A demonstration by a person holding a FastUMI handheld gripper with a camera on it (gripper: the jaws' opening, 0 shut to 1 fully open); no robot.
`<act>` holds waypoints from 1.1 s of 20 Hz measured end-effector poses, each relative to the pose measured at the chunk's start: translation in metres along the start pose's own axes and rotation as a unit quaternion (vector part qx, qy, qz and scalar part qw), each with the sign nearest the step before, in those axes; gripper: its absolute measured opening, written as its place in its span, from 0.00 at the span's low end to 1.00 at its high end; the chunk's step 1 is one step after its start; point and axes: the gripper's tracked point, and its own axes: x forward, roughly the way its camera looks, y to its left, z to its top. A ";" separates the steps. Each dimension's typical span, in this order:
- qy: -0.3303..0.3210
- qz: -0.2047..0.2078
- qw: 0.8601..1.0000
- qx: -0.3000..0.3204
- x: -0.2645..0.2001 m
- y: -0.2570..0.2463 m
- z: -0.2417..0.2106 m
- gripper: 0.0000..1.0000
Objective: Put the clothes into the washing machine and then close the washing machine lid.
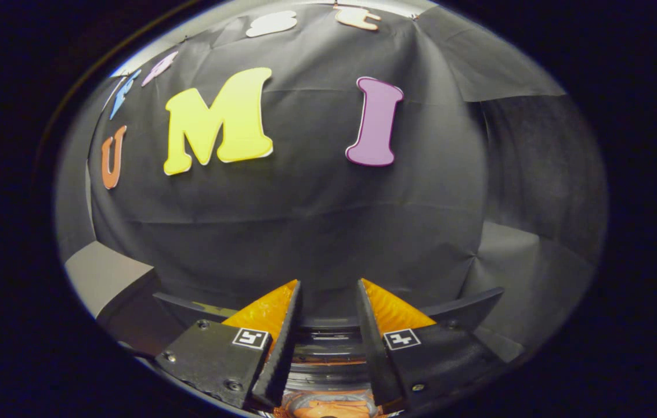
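My gripper [328, 284] is open, its fingers a modest gap apart with nothing held between them. It points at the black cloth wall. Below and between the fingers lies the round rim of the washing machine's opening [328, 348]. Orange clothing [328, 409] shows inside that opening, close under the finger bases. A dark curved panel [468, 307] runs behind both fingers at the back of the machine. I cannot tell whether this panel is the raised lid or the machine's rear edge.
The black cloth wall [305, 220] stands close ahead, beyond the machine. A grey block or ledge [108, 278] sits low to the left of the fingers. A pale grey surface [514, 261] lies to their right.
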 end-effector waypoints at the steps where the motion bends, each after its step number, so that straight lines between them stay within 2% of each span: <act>1: -0.004 0.002 1.000 0.000 -0.002 0.000 -0.001 0.59; 22: -0.036 -0.018 0.999 -0.005 -0.076 -0.001 -0.033 0.59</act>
